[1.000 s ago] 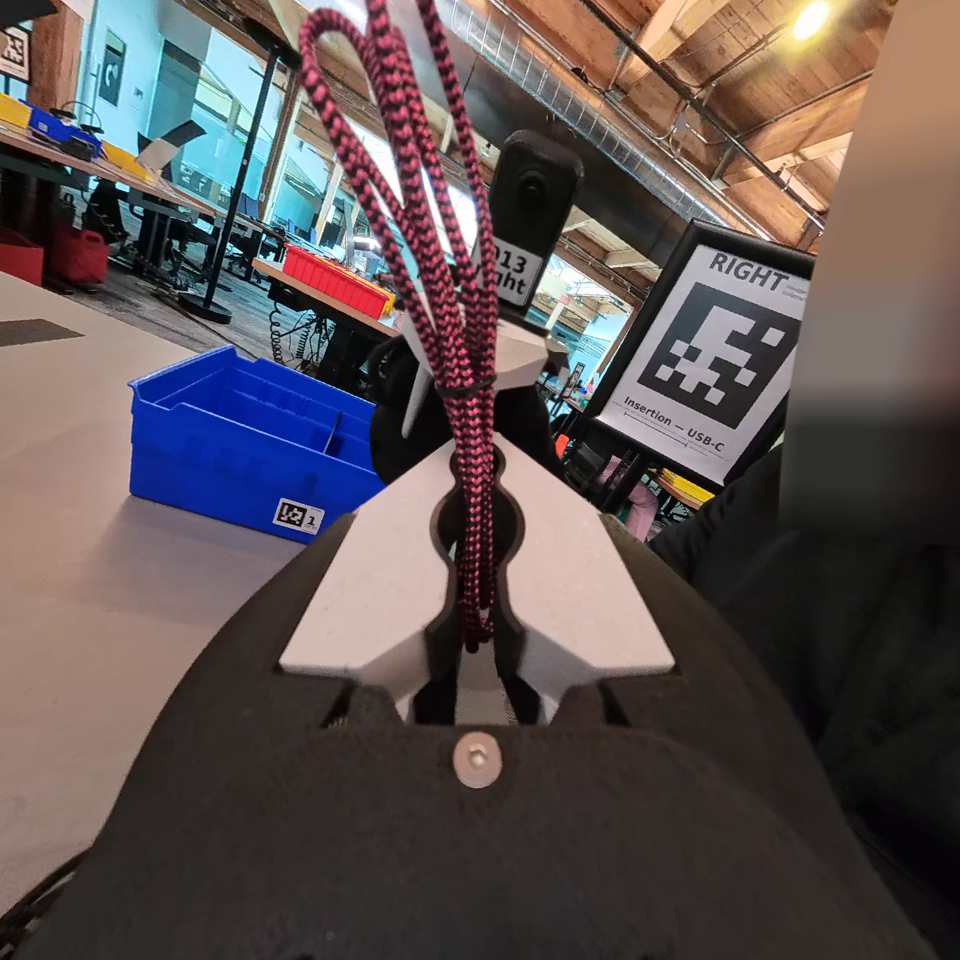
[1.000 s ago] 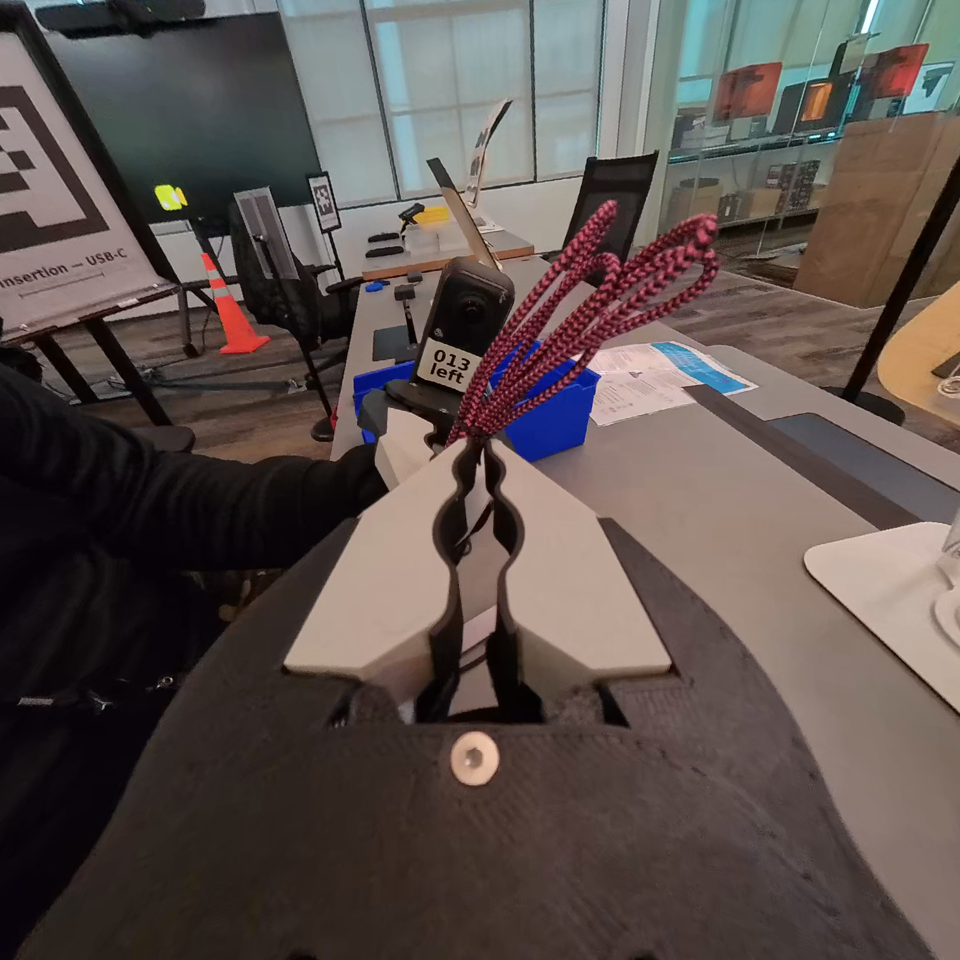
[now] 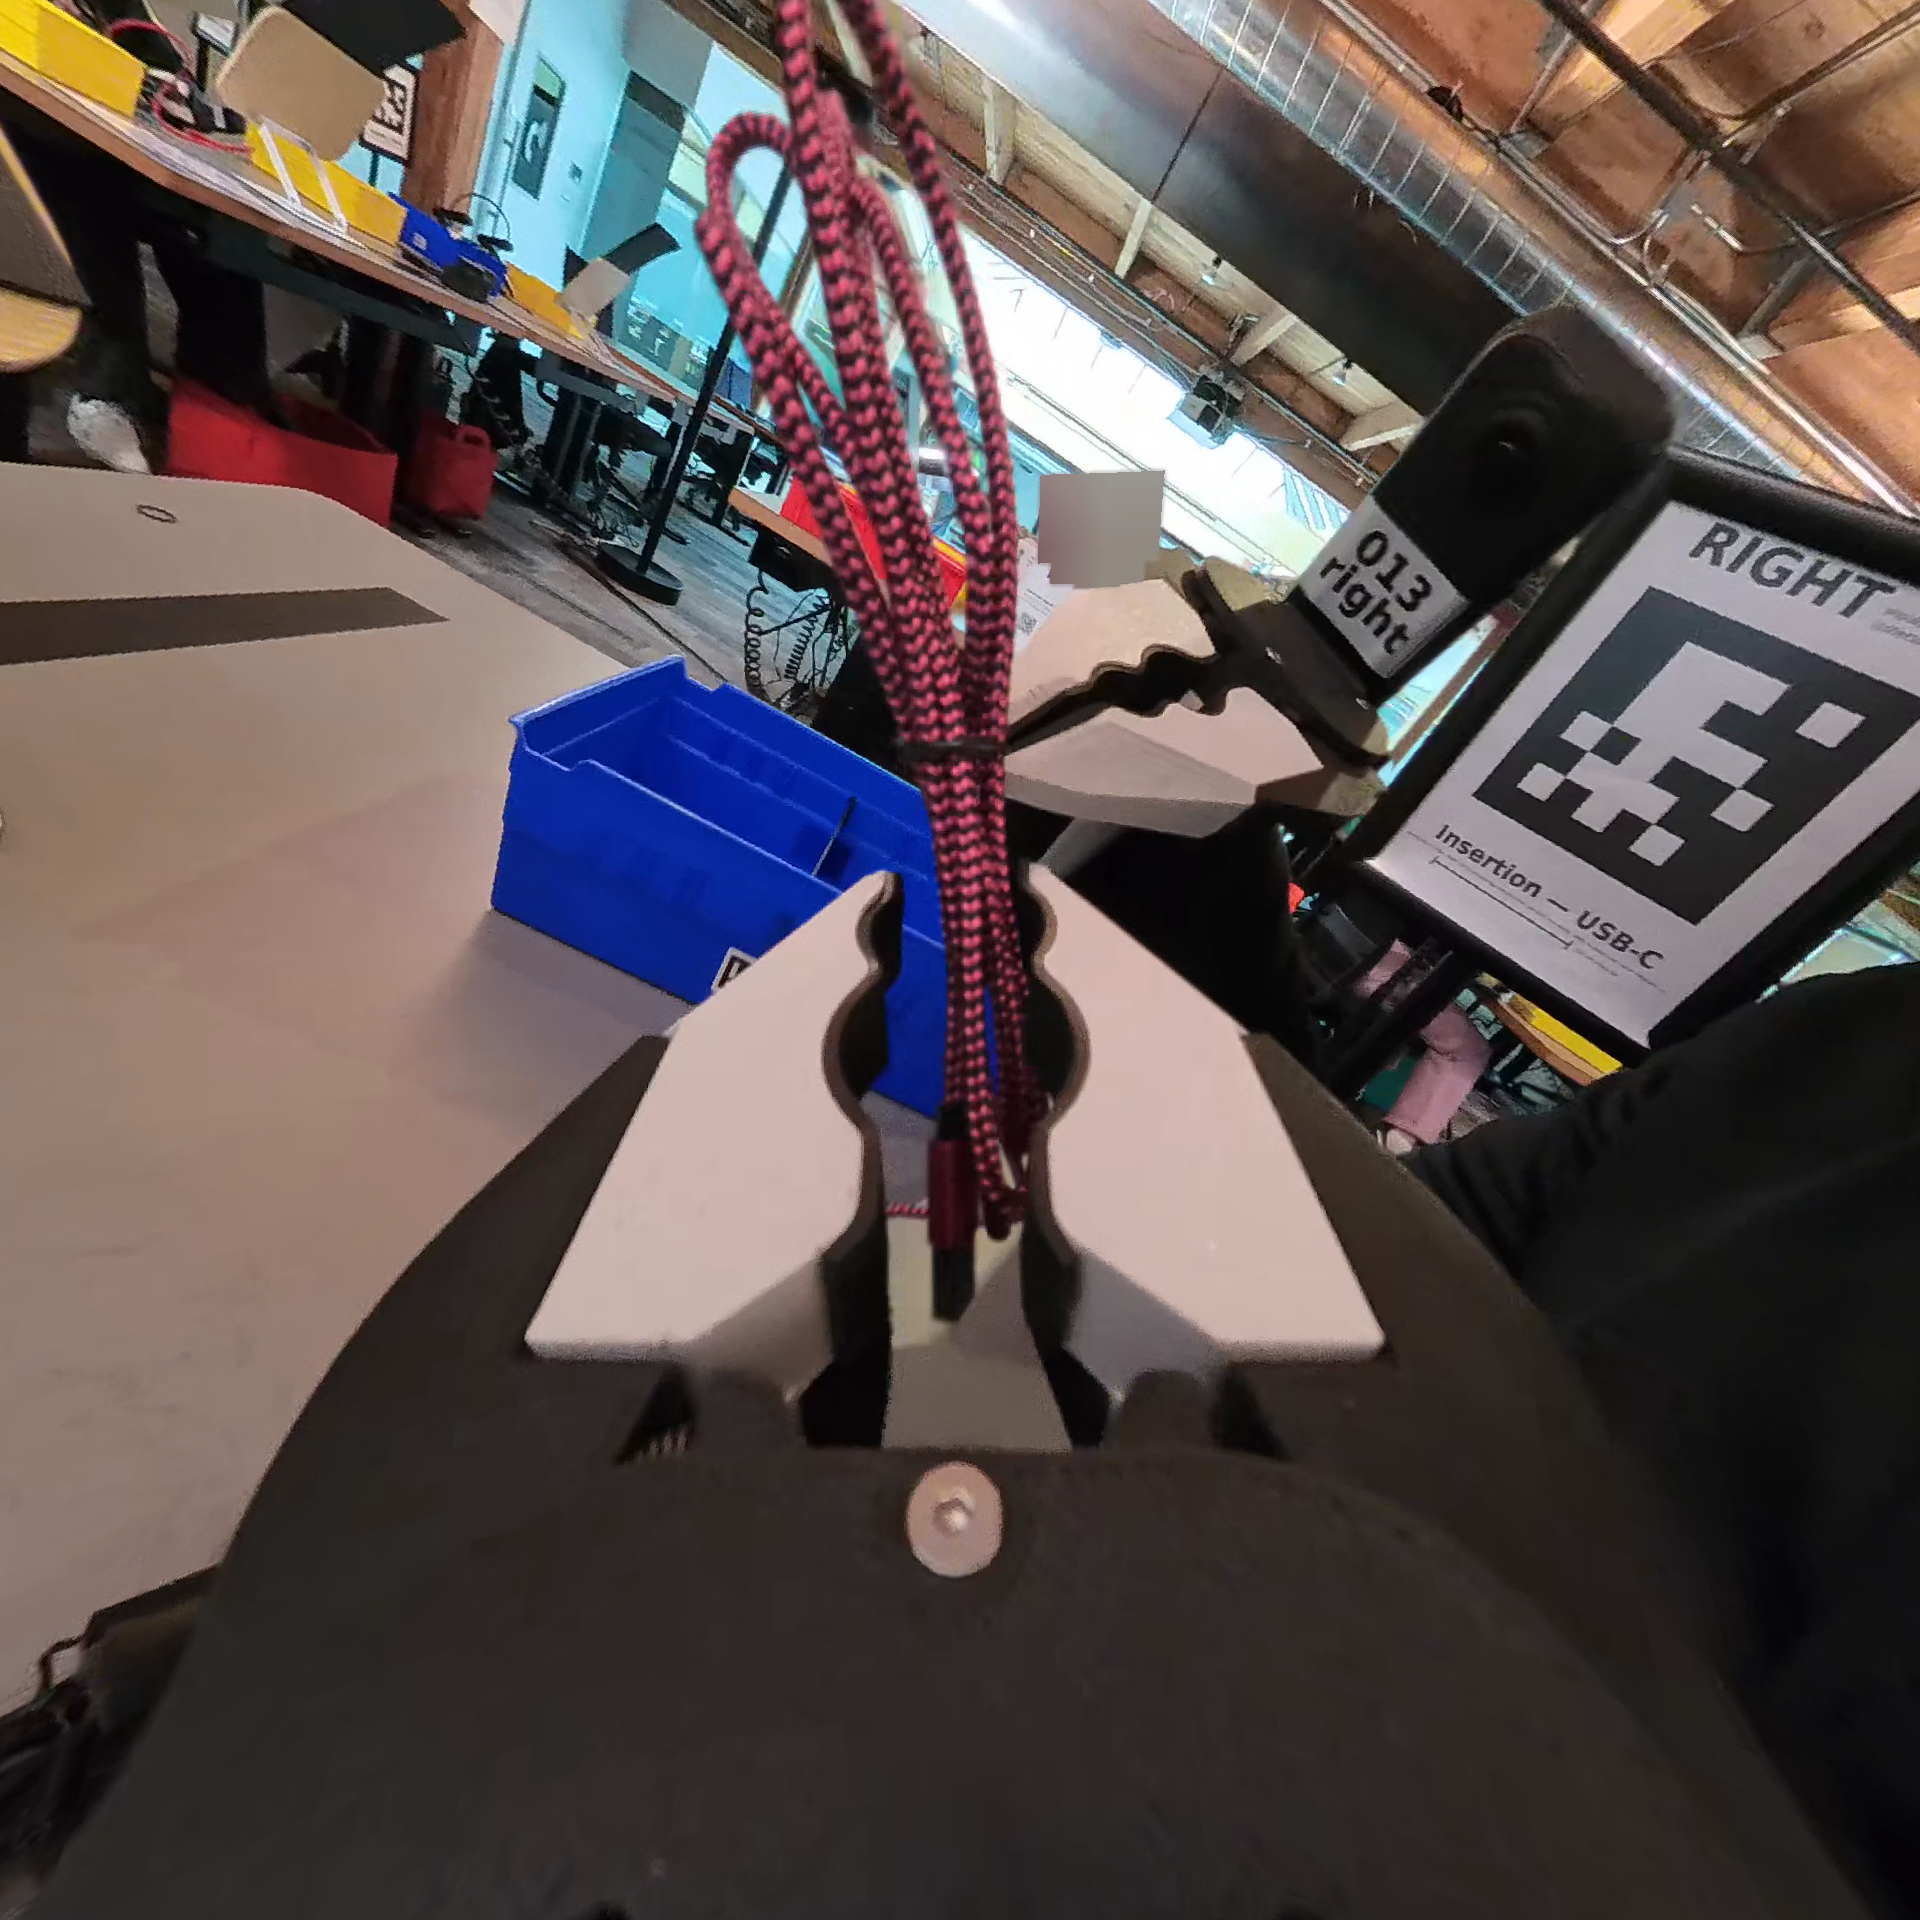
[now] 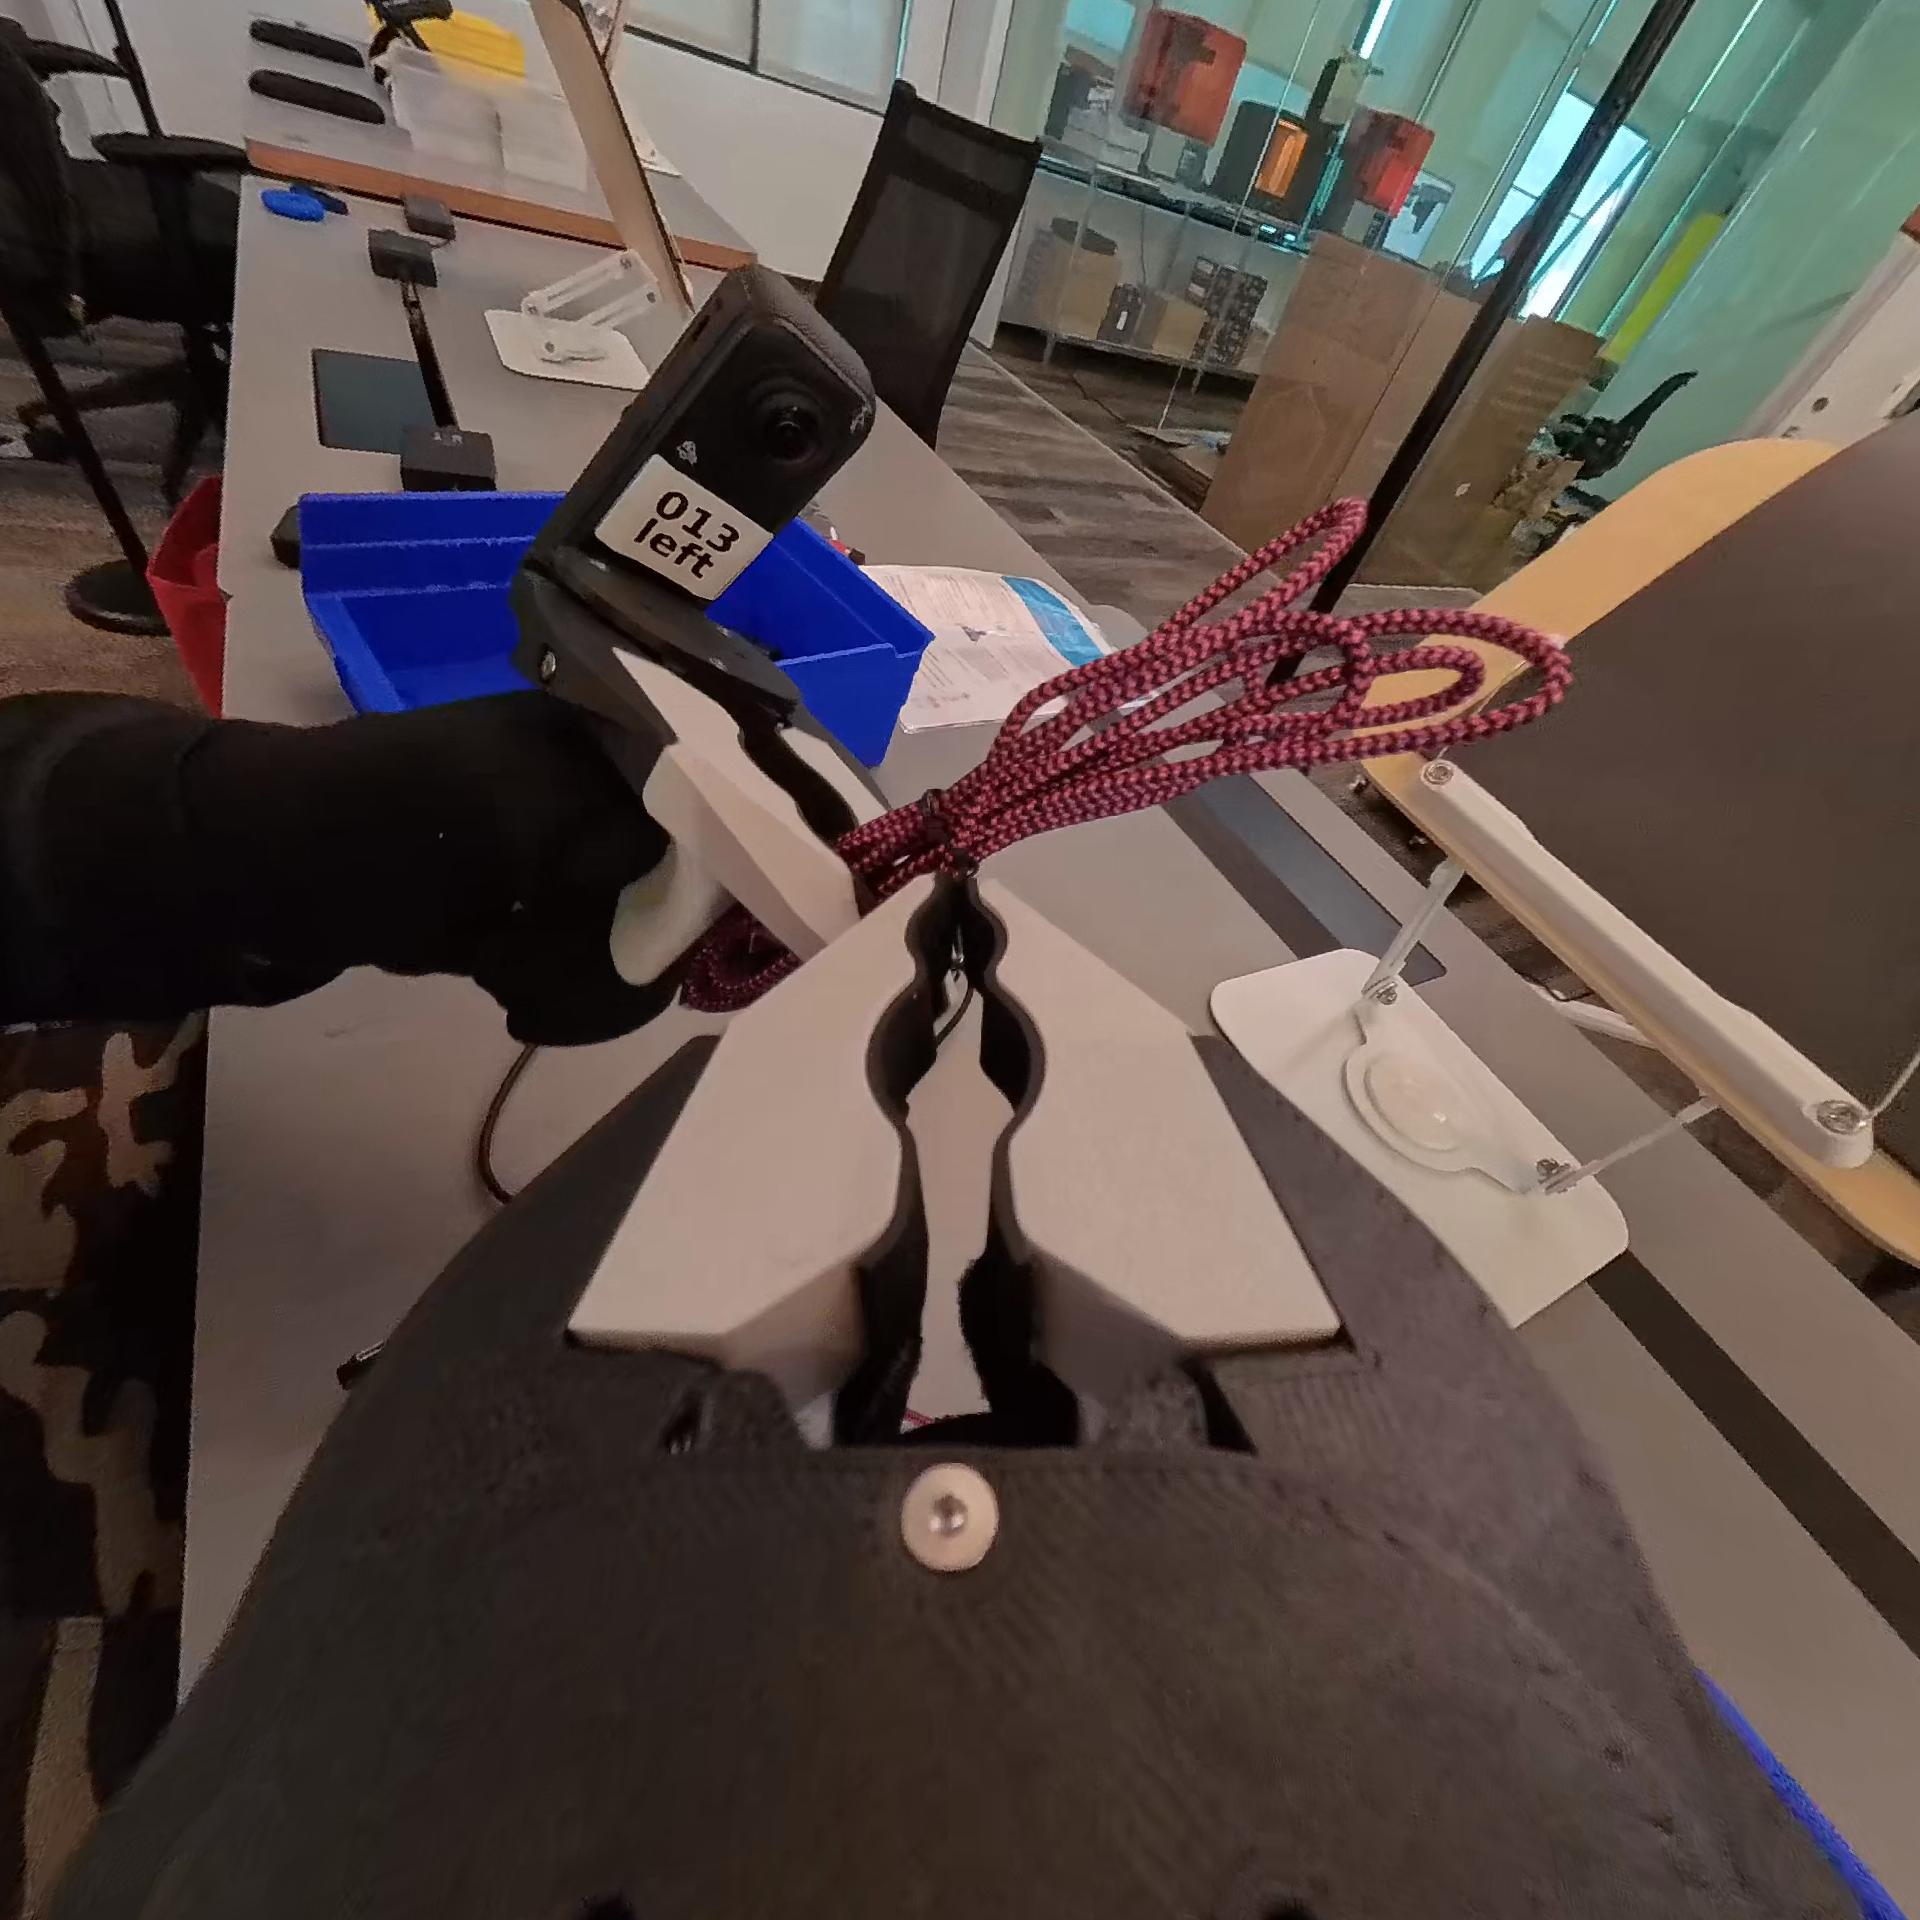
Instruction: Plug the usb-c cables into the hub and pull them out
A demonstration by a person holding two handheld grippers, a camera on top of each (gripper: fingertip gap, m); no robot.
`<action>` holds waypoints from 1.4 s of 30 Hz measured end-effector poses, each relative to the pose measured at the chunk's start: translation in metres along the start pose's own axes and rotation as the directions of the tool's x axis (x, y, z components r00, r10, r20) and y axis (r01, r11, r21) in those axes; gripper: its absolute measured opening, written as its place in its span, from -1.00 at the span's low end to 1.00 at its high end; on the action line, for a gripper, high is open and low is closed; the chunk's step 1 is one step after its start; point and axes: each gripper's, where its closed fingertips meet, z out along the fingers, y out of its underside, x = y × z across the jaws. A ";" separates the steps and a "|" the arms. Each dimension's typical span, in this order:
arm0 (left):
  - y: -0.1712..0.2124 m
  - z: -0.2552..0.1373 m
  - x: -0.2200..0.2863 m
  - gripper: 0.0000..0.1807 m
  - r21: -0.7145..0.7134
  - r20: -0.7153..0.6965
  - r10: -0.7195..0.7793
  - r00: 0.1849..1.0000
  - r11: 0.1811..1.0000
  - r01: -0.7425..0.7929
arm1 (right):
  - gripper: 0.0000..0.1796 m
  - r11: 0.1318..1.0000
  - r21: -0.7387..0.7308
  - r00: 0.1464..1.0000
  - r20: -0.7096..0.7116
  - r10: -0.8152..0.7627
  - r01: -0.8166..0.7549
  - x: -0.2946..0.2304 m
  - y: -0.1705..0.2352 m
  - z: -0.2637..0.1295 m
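A bundle of pink-and-black braided USB-C cable [image 3: 935, 582] stands up between the fingers of my left gripper [image 3: 961, 883]. The jaws are apart, and the cable leans on the right finger. A dark red connector [image 3: 948, 1216] hangs low between them. My right gripper [image 3: 1016, 743] comes in from the right and pinches the bundle at its black tie. In the right wrist view my right gripper [image 4: 948, 896] is shut on that tie, and the cable loops [image 4: 1247, 686] fan out to the right. My left gripper [image 4: 847, 888], held by a black-gloved hand [image 4: 416, 852], is beside it. No hub is in view.
A blue bin [image 3: 665, 821] stands on the grey table [image 3: 260, 935]; it also shows in the right wrist view [image 4: 416, 613]. A framed marker sign [image 3: 1683, 769] stands at the right. A white stand with a tan board [image 4: 1434, 1143] and papers [image 4: 987, 634] are on the table. The tips of both grippers are at nearly the same place.
My left gripper's jaws have opened around the cable, and the connector now shows between them. My right gripper has shifted to the right in the left wrist view and still holds the bundle.
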 end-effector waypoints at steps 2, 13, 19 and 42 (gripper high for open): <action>0.002 -0.002 -0.002 -0.92 -0.026 0.013 0.020 1.000 0.999 -0.020 | -1.00 1.000 -0.013 1.000 0.002 -0.018 0.018 0.000 0.004 0.000; -0.006 -0.005 0.005 -0.94 -0.007 -0.101 -0.235 0.967 0.972 0.236 | -1.00 0.642 -0.353 0.555 -0.324 -0.767 0.681 0.004 -0.007 0.004; -0.007 -0.010 0.002 -0.94 0.006 0.012 -0.004 1.000 1.000 0.004 | -0.72 0.997 0.036 0.989 -0.134 -0.060 0.065 0.010 -0.008 -0.009; -0.005 -0.007 0.024 -0.94 -0.014 0.011 0.273 0.962 0.962 -0.272 | -0.73 0.654 0.216 0.638 0.571 0.518 -0.725 -0.015 -0.020 -0.015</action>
